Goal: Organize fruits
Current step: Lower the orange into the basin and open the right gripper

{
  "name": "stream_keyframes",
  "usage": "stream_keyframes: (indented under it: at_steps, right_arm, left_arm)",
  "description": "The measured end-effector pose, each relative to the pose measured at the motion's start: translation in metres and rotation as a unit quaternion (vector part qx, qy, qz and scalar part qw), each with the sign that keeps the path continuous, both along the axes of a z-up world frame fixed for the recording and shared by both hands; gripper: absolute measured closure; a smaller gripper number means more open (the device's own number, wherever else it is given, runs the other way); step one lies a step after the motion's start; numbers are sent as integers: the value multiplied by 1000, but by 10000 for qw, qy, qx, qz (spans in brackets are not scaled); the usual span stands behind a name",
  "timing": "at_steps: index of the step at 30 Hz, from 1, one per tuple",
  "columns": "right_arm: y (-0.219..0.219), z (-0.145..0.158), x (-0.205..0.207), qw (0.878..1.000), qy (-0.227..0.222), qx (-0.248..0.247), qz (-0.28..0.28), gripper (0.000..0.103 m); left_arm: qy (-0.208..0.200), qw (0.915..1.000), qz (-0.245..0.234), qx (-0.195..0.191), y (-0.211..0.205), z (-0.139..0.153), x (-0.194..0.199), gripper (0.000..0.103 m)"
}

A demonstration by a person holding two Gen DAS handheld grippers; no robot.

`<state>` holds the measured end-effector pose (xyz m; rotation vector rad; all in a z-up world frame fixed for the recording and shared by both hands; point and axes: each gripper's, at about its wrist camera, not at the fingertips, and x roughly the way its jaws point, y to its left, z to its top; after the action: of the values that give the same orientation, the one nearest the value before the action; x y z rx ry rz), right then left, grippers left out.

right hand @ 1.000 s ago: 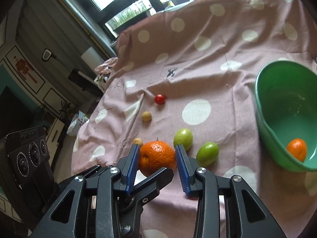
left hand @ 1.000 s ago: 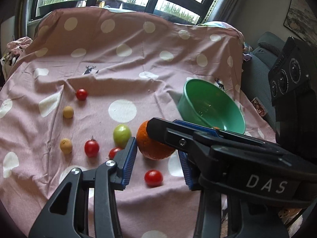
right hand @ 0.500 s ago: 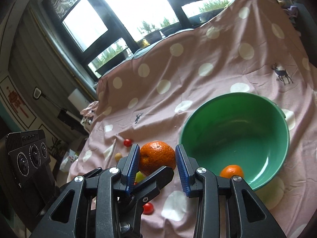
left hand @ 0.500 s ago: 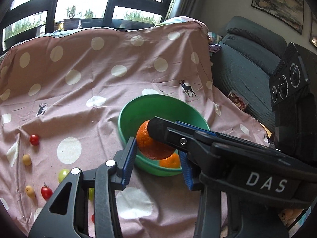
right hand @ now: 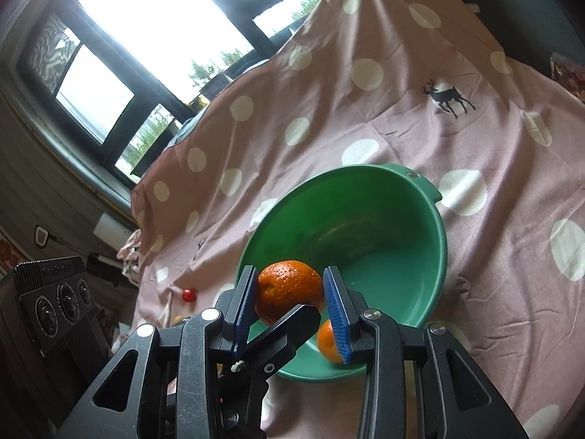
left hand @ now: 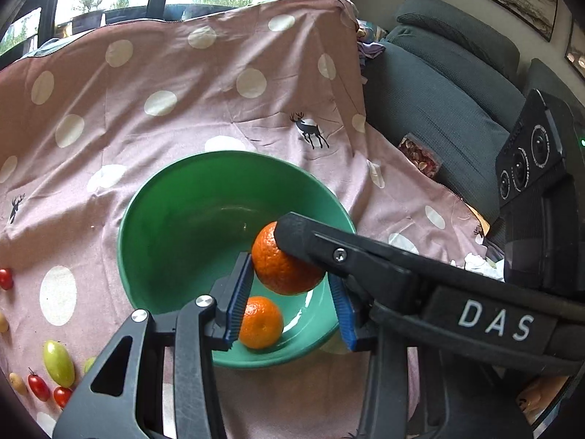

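One orange (left hand: 287,263) hangs over the near side of a green bowl (left hand: 175,219). My left gripper (left hand: 290,285) is shut on it, blue pads at its two sides. My right gripper (right hand: 289,285) is shut on the same orange (right hand: 289,289) from a crossing angle, with one of its black fingers (left hand: 329,248) lying over the fruit. A second orange (left hand: 260,323) rests inside the bowl (right hand: 384,226), low at the near wall (right hand: 327,342). Loose on the pink dotted cloth at the left are a green fruit (left hand: 58,362), cherry tomatoes (left hand: 38,387) and a small yellow fruit (left hand: 16,382).
The pink cloth (left hand: 182,91) covers the whole surface and rises at the back toward the windows (right hand: 153,36). A grey sofa (left hand: 438,91) stands to the right of the cloth, with a snack packet (left hand: 420,153) at its edge. One more red tomato (right hand: 189,294) lies left of the bowl.
Both grippers, still clamped on the orange, have swung right from above the loose fruits to over the green bowl. The wrists have rolled, so the views have tilted.
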<state>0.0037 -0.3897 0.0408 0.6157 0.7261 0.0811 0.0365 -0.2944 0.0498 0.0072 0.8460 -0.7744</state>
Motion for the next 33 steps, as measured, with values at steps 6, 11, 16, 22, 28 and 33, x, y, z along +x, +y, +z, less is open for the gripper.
stream_keyframes:
  at_steps: [6,11,16,22,28,33]
  right_arm:
    - [-11,-12,5,9995,239,106,-188,64]
    - [-16,-20,9,9985,449,47,-313,64]
    - [-22,-27,12,9973,617,101,-397,64]
    - [-25,-30,12,9969,657,156,-414,71]
    - [-25,-33,14,9960,756,108,-472,71]
    - [-23,-34,16,9954,822,56,-483,71]
  left_arm:
    - [188,9998,-60,91,-13,-12,10,61]
    - [402,9991,-133,74,-18,-23,16,61]
    - [514,9985,-173,92,-22,-29,19,61]
    - [611,9979,-102,167,-24,-35,23,61]
    - [677,9975,-99,191,-25,-41,25,61]
    - [800,9966,-67,206,-25,-47,28,61]
